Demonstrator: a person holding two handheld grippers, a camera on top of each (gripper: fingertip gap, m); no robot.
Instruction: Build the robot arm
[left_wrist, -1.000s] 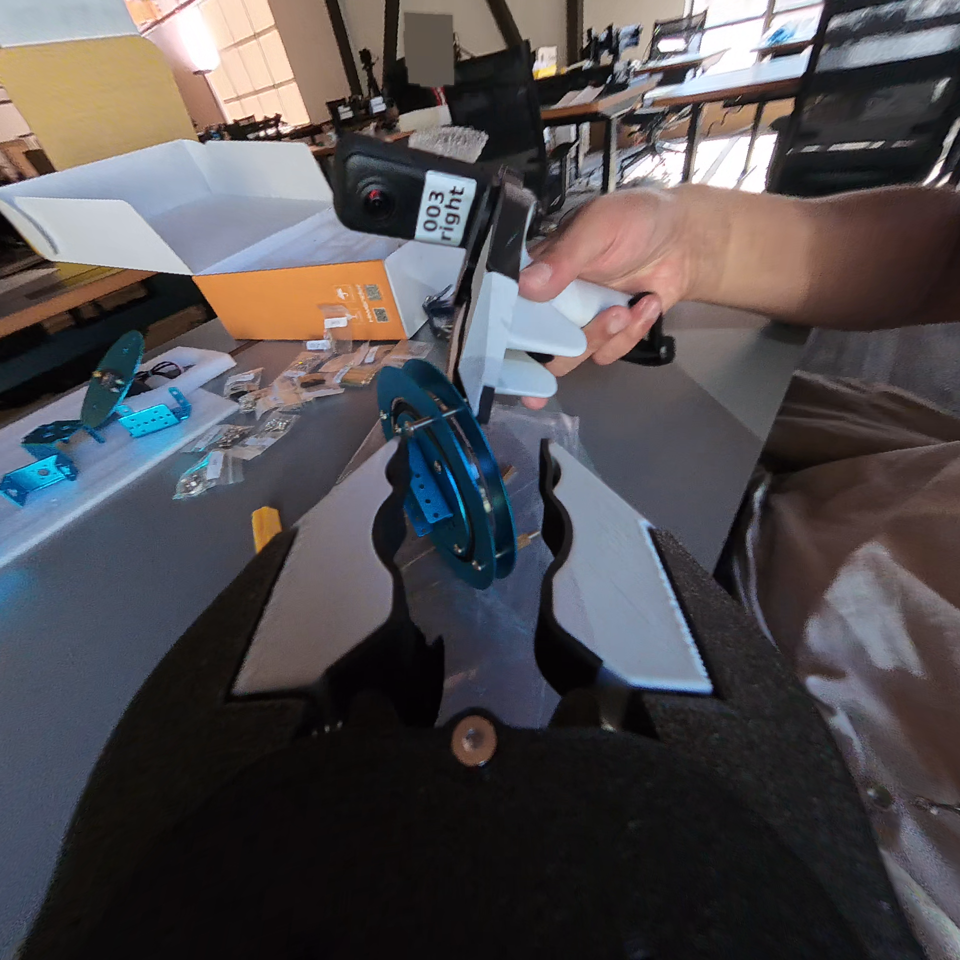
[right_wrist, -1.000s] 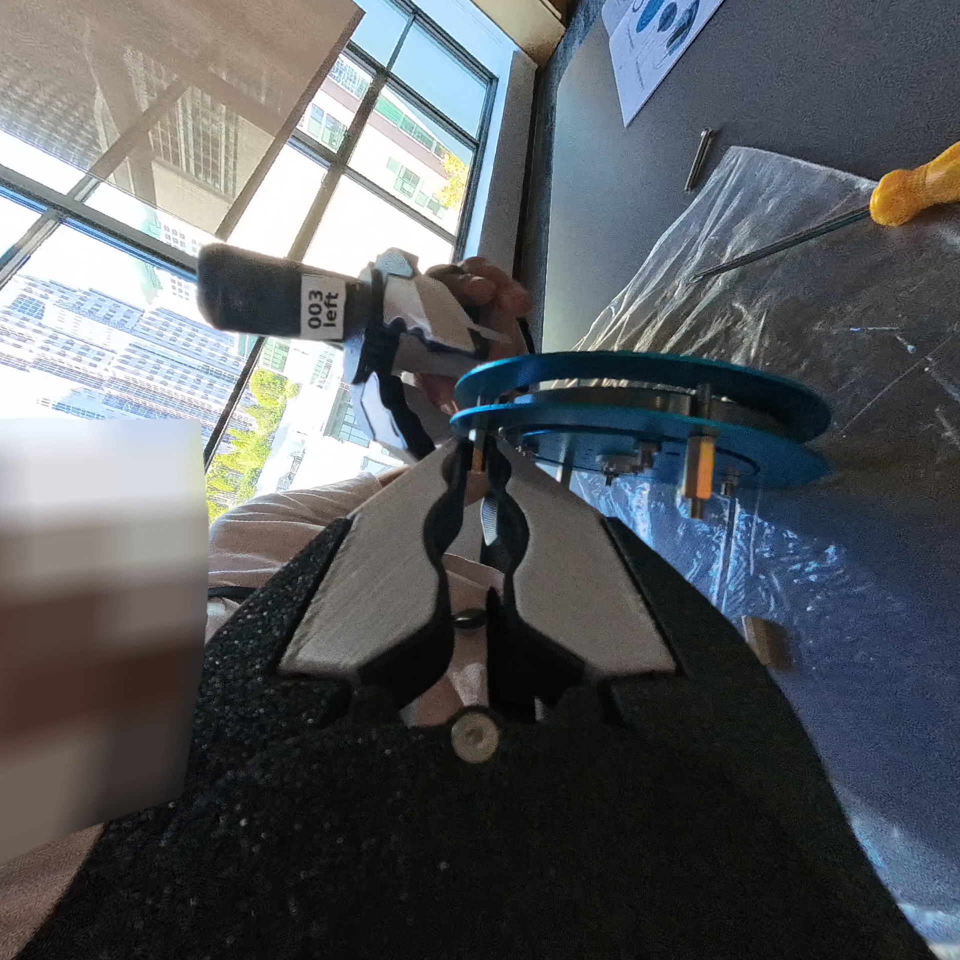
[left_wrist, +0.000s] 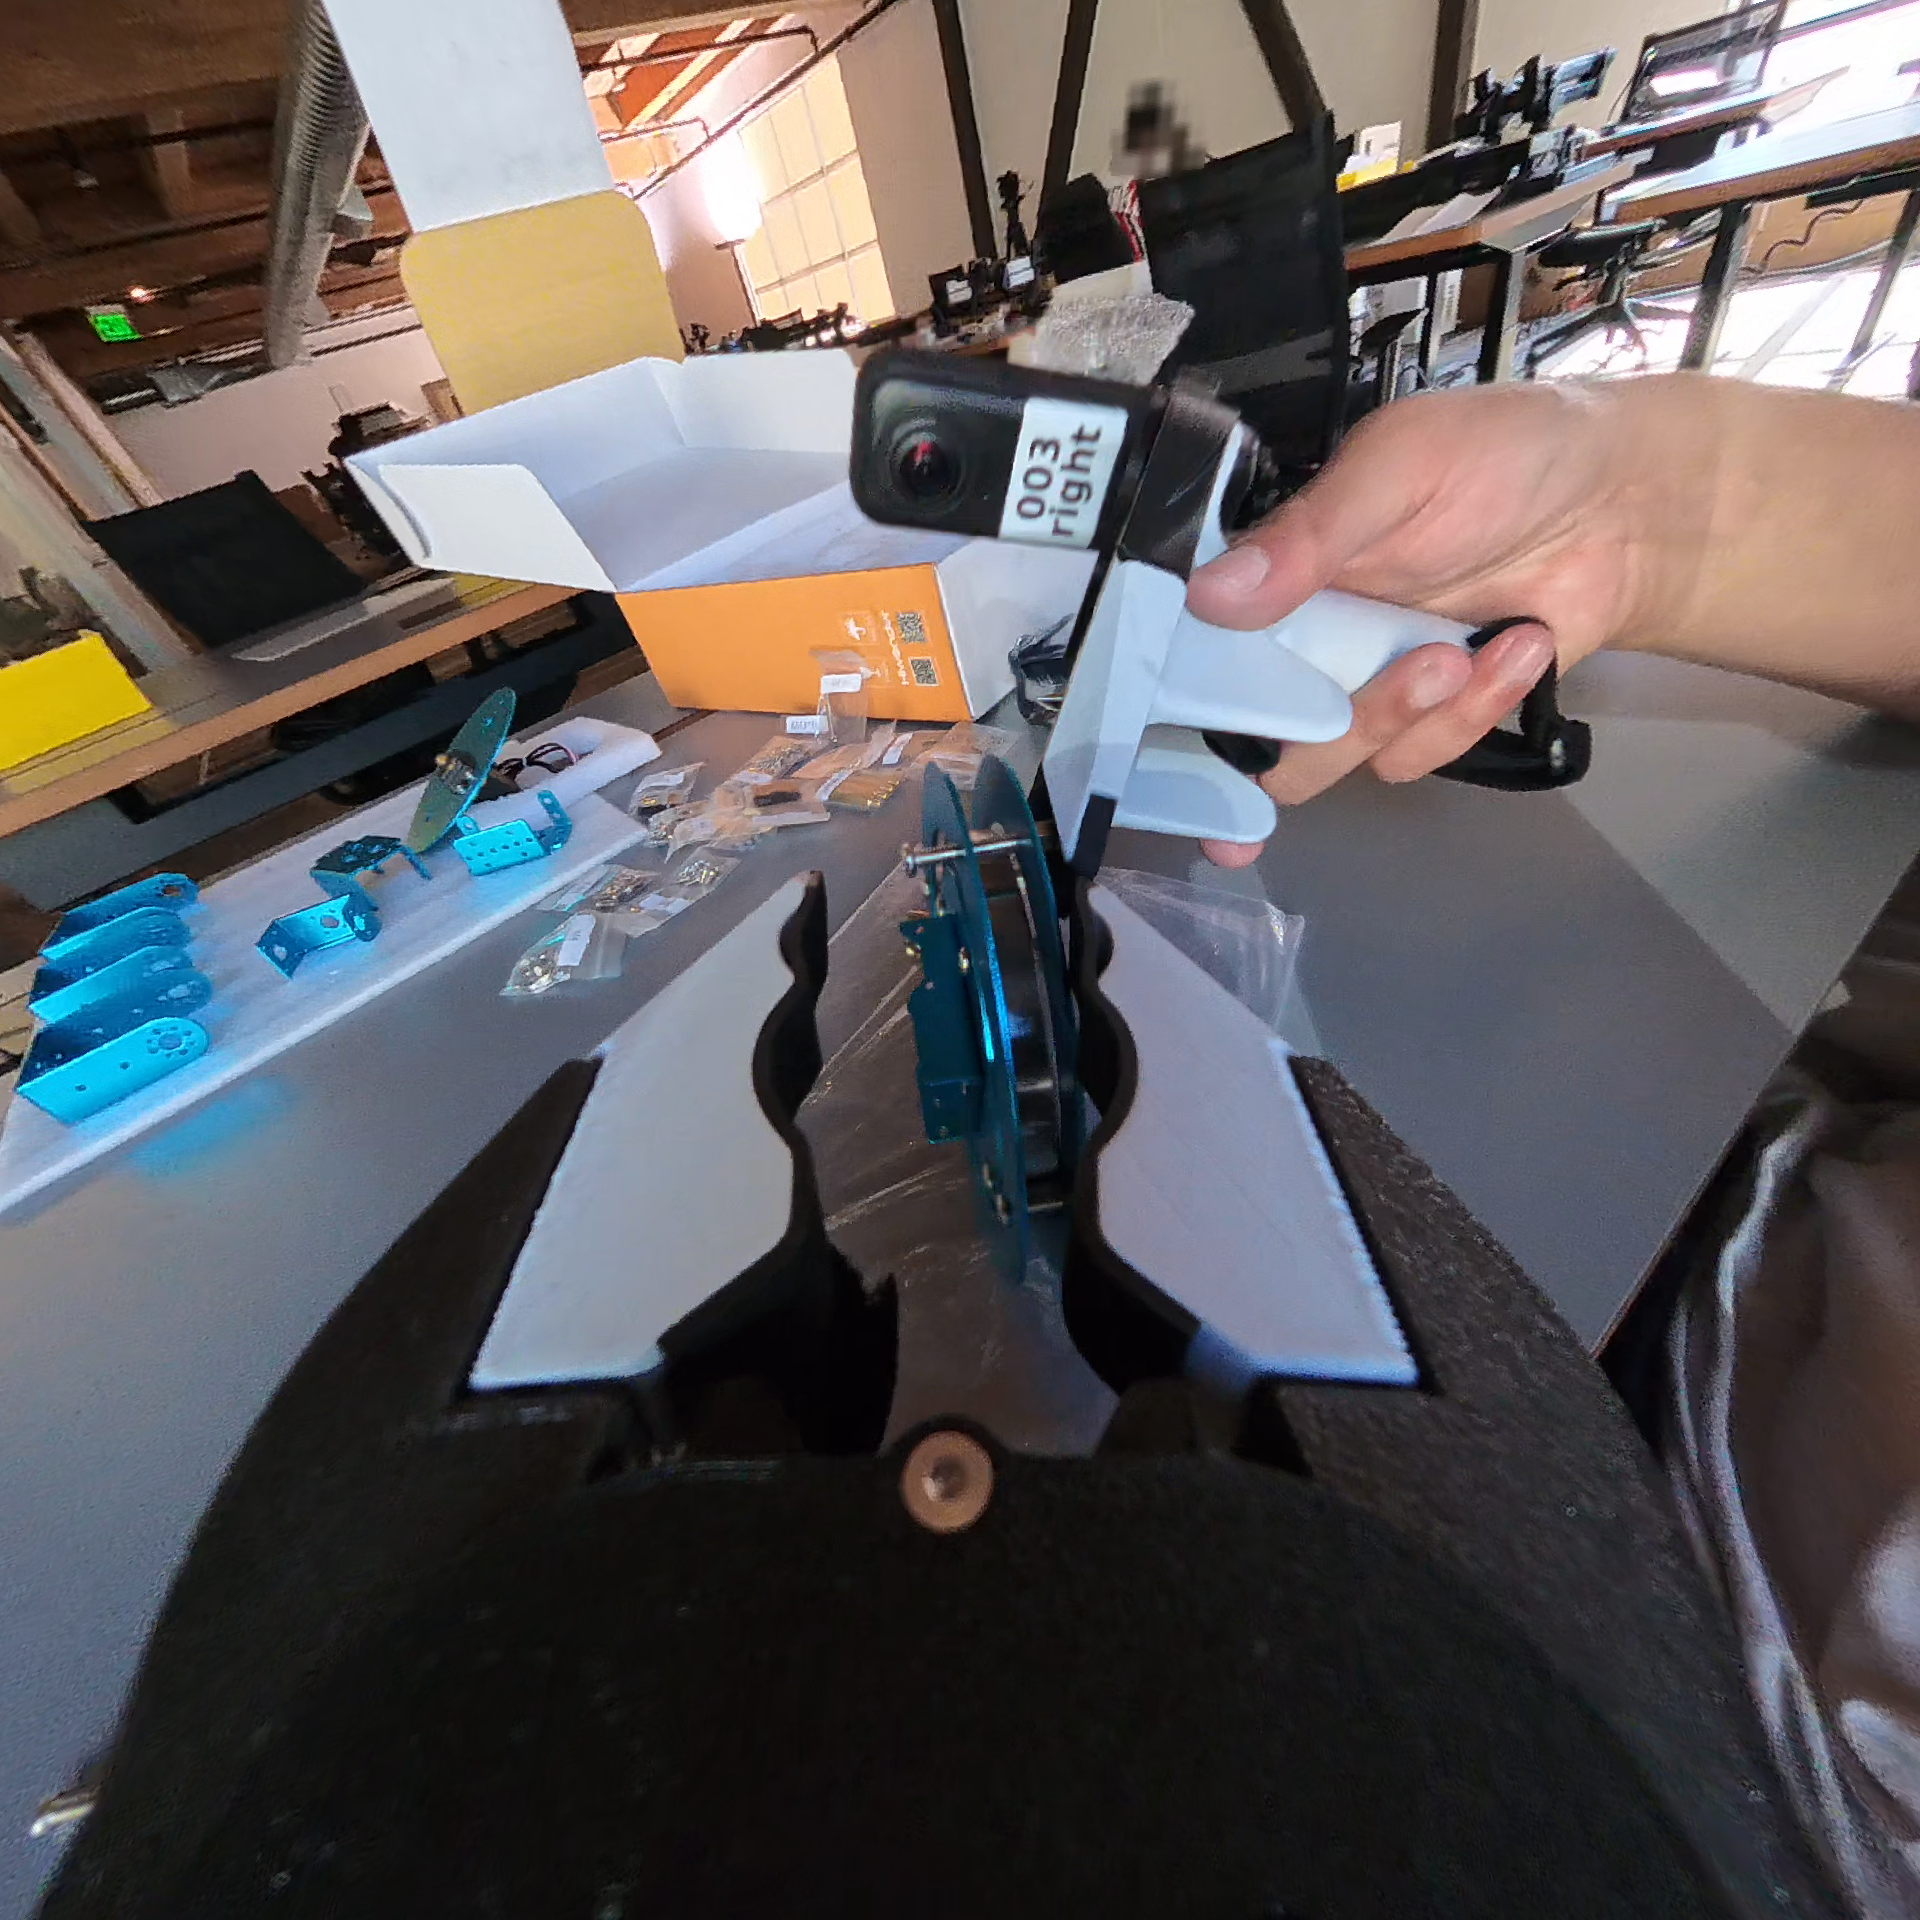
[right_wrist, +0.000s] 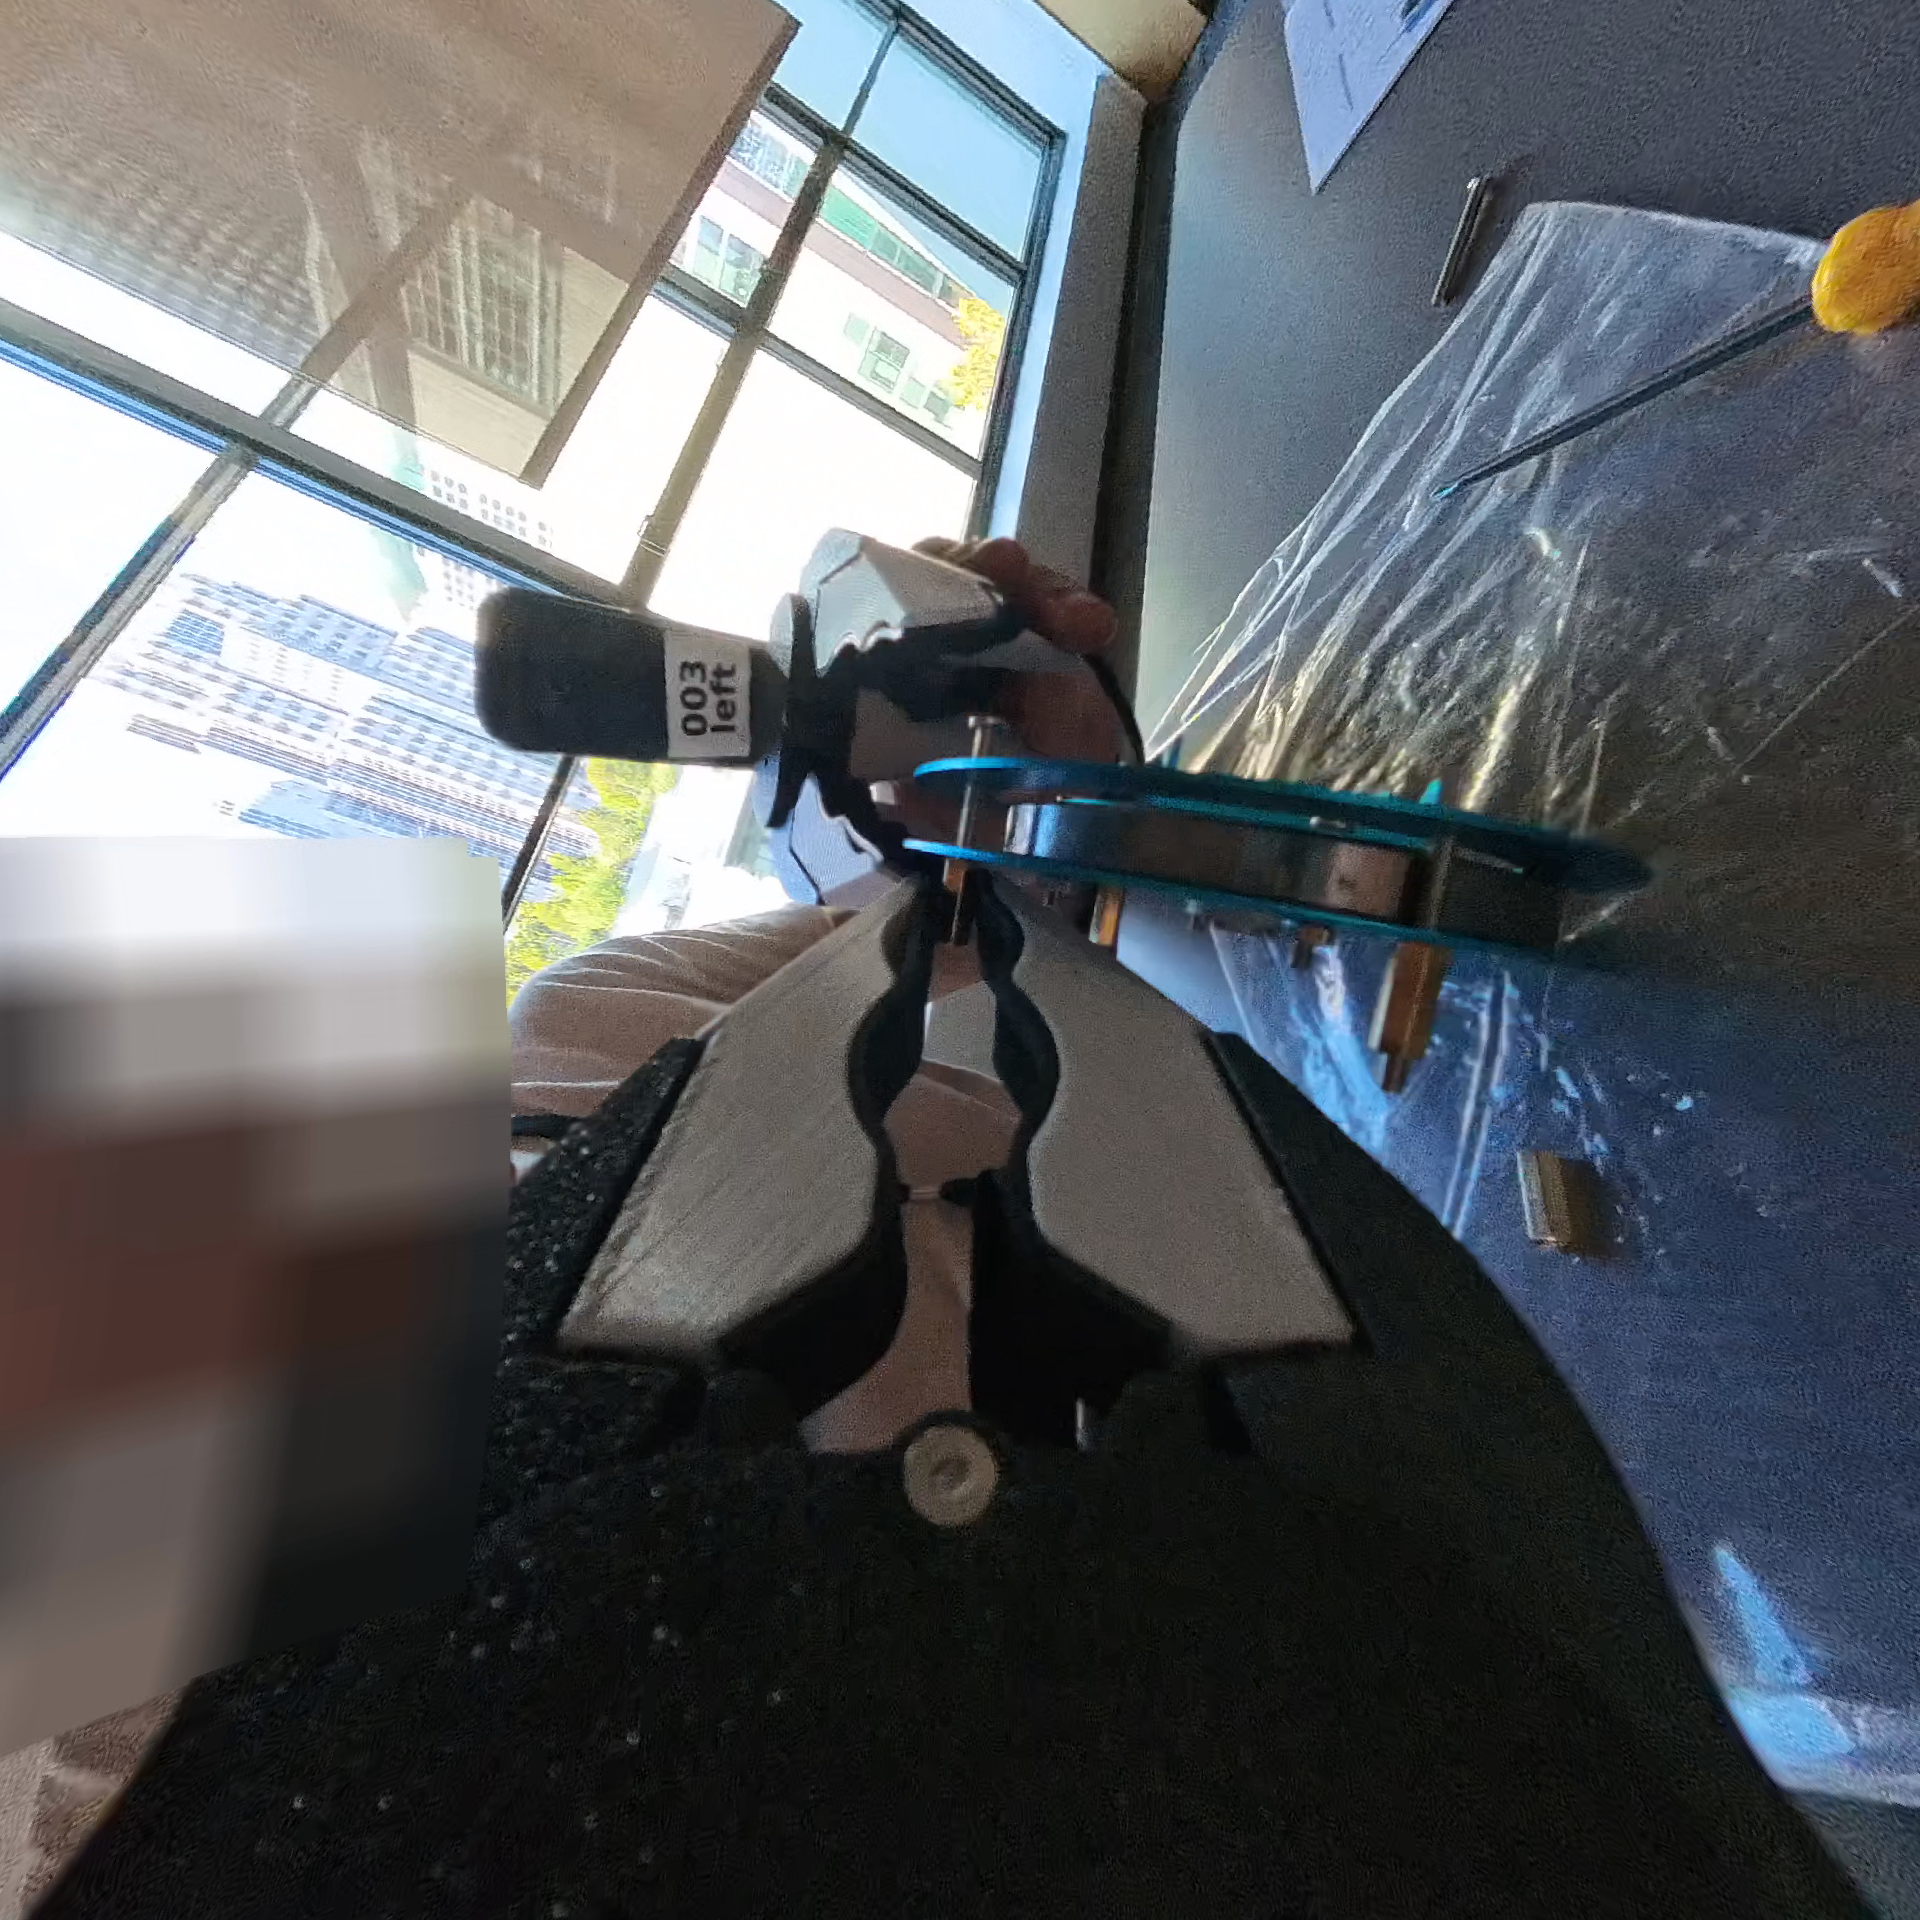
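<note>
Pinching a pin at the disc assembly's (right_wrist: 1247, 847) rim, the right hand-held gripper (right_wrist: 954, 914) is nearly closed; the left hand-held gripper (left_wrist: 945, 935) spreads wide around it. Only the left view shows brackets (left_wrist: 114, 997) left of it; only the right, a screwdriver (right_wrist: 1860, 270) beyond.

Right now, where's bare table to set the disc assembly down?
Bare grey table lies right of the clear plastic sheet, out to the table's edge. Another bare strip sits near the left fingers, below the white foam sheet. Crowded: blue brackets on the foam, small parts bags running up to the orange box.
</note>
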